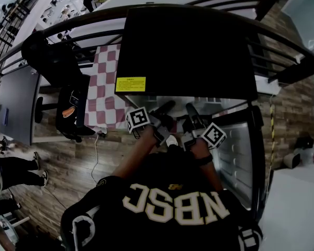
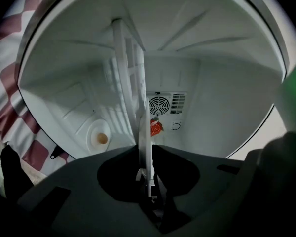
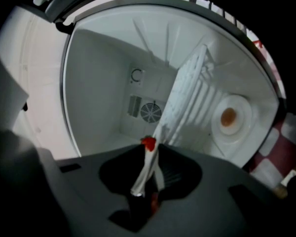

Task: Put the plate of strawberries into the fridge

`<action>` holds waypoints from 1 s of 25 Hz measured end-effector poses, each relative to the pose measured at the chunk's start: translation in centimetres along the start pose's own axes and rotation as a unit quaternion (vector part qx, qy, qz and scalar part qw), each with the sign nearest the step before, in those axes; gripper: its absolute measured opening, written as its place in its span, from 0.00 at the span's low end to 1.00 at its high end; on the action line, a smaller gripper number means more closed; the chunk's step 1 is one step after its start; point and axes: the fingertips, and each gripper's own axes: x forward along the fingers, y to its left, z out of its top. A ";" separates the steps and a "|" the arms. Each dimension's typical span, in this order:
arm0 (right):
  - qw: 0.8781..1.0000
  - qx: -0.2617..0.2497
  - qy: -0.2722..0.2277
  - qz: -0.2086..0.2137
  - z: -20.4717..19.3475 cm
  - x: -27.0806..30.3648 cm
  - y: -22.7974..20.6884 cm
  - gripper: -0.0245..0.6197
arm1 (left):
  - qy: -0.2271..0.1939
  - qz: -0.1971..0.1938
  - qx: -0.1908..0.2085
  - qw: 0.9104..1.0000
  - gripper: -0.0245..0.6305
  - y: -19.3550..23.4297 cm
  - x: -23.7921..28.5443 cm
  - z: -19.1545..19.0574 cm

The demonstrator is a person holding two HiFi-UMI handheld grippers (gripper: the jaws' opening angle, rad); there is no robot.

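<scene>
Both grippers reach into the open black mini fridge [image 1: 188, 51]. The white plate [image 2: 142, 147] shows edge-on between the jaws of my left gripper [image 2: 145, 181], in line with the white wire shelf [image 2: 128, 73]. A red strawberry [image 2: 156, 128] sits on it past the jaws. My right gripper [image 3: 140, 191] has the plate's other rim [image 3: 147, 167] between its jaws, slightly slanted, with a strawberry [image 3: 149, 142] at the top. Each pair of jaws stands a little apart round the rim. In the head view the left gripper [image 1: 167, 109] and right gripper [image 1: 191, 110] point under the fridge top, which hides the plate.
The fridge's white inside has a round fan [image 2: 159, 104] on the back wall and a lamp recess [image 3: 229, 116] in the side wall. Its door [image 1: 235, 156] hangs open at the right. A red-checked cloth [image 1: 107, 82] lies left of the fridge, and a dark chair [image 1: 68, 109] stands further left.
</scene>
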 end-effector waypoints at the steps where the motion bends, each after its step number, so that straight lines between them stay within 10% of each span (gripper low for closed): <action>1: 1.000 0.002 -0.002 -0.001 0.0 0.0 0.0 0.17 | 0.001 -0.004 0.003 1.000 0.16 -0.1 0.0 0.0; 7: 0.999 -0.035 -0.005 0.037 0.1 0.6 1.5 0.37 | 0.003 -0.002 0.021 1.000 0.35 -0.5 -0.2 0.3; 15: 0.996 -0.077 -0.019 0.042 0.3 -0.7 2.0 0.40 | -0.014 -0.017 0.027 0.999 0.41 -1.1 -2.1 0.7; 25: 0.973 -0.231 -0.001 -0.012 -0.8 -2.6 1.5 0.40 | -0.018 0.028 0.168 0.985 0.41 0.0 -5.8 0.2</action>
